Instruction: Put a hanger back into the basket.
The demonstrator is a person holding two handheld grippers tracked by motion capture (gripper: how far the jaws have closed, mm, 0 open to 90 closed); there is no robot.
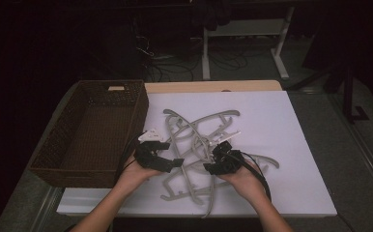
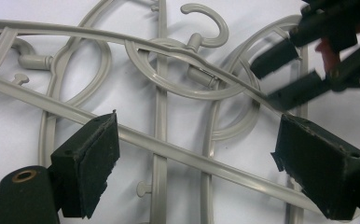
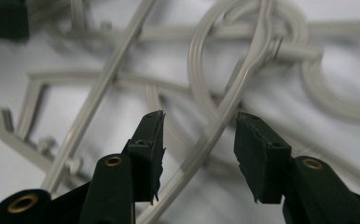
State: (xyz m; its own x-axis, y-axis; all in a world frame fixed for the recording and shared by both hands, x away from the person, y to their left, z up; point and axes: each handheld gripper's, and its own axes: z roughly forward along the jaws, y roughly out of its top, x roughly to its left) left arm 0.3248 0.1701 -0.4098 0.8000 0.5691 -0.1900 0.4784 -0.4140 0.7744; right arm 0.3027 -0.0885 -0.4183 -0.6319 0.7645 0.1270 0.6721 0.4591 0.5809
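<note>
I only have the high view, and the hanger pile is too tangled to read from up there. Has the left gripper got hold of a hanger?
Observer: No. The left gripper is wide open. A hanger's straight bar runs between its pads, but they don't touch it.
Operator: And the right one?
Observer: The right gripper is open too. It straddles a thin hanger arm without pressing on it.
Operator: Any hook free of the tangle?
Observer: One hook curls over bare white board beyond the left gripper, but its stem seems to cross another hanger's loop.
</note>
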